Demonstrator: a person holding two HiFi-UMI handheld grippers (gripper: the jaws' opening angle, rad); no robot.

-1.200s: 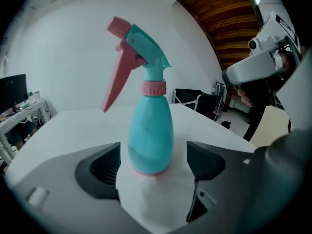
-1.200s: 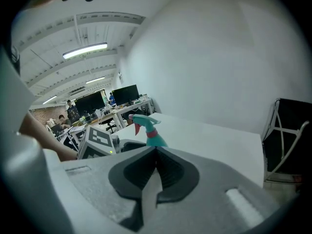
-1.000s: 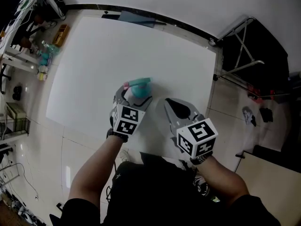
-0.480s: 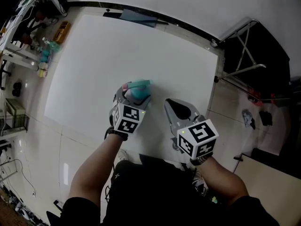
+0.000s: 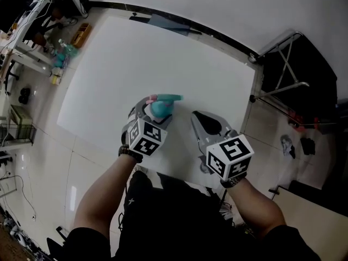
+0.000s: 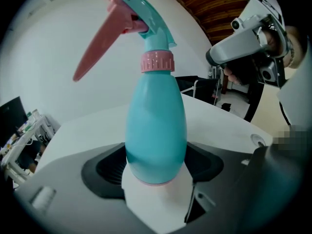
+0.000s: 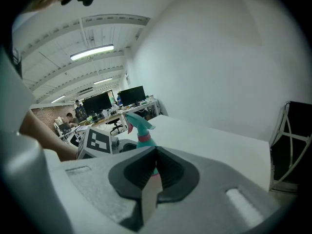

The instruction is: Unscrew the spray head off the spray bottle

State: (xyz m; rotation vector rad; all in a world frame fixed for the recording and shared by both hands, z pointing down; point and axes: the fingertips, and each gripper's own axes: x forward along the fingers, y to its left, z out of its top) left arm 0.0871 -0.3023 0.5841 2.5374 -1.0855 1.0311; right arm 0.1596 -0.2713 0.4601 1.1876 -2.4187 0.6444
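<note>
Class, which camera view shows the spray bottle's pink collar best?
The left gripper view: the collar is large, sharp and unobstructed on the bottle. The right gripper view shows it tiny and distant. In the head view it cannot be made out beneath the spray head.

The spray bottle [image 6: 156, 126] has a teal body with a pale pink rim at its base, a ribbed pink collar [image 6: 157, 62], a teal spray head [image 6: 148, 16] and a pink trigger [image 6: 97, 48]. The table [image 5: 163, 58] is plain white. The left gripper [image 5: 154, 109] and right gripper [image 5: 199, 117] are both light grey, with ribbed black pads [image 6: 105, 167]. Each of the 2 marker cubes [image 5: 144, 138] is white with black square patterns. The person's shirt [image 5: 174, 216] is black, and the floor [image 5: 65, 162] is pale glossy tile with thin grey joints.
</note>
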